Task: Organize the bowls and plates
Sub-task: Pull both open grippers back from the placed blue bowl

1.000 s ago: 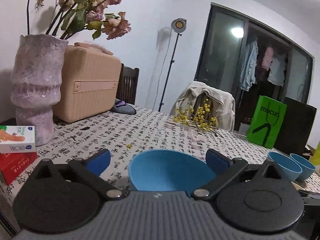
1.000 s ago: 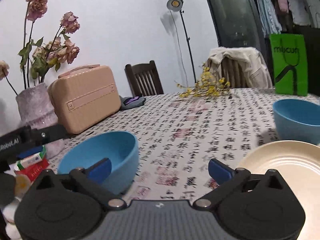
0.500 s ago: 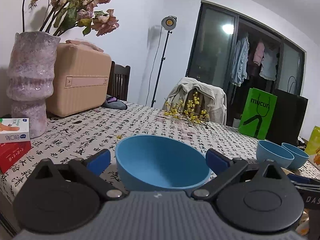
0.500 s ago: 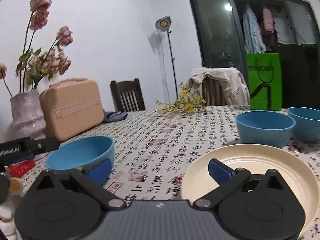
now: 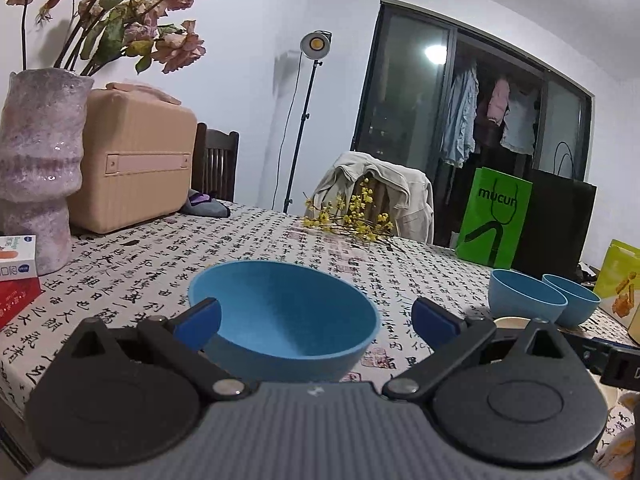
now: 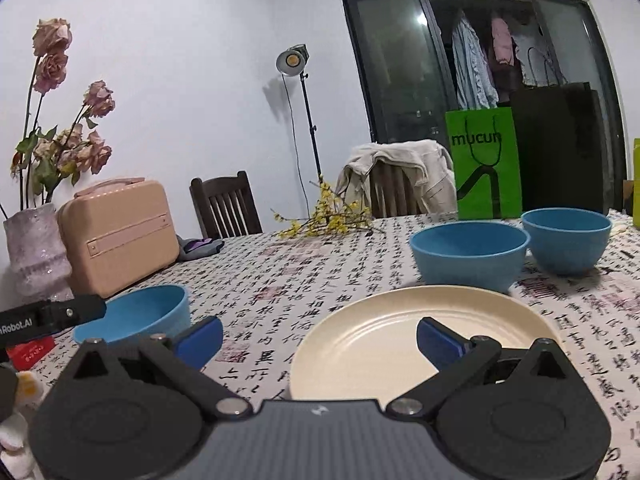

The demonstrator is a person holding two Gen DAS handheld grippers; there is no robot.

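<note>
So the left gripper [image 5: 316, 316] is being held wide open with nothing gripped, and the lone blue bowl [image 5: 284, 320] is sitting dead ahead between the two blue pads, rim facing up. The left pad [image 5: 200, 322] is looking like it's just at or touching the near-left rim, while the right pad [image 5: 434, 322] is standing clear off the bowl's right side, so the bowl is lying a bit left of centre in the jaws. Whether the left pad is actually making contact can't be told for sure.

The right gripper [image 6: 320, 340] is also being kept spread, empty, and the cream plate [image 6: 424, 340] is lying flat on the tablecloth [image 6: 280, 276] right in front of it, shifted toward its right finger [image 6: 440, 342], which is overlapping the plate's inside in view. The lone bowl is showing up off to that gripper's left [image 6: 136, 314], so the left hand is clearly the nearer one for it.

The other two bowls [image 6: 470, 254] [image 6: 566, 244] are sitting side by side just past the plate, well apart from the lone one. Being round, no axis matters; the pinch is probably being lined up on the rim wall.
</note>
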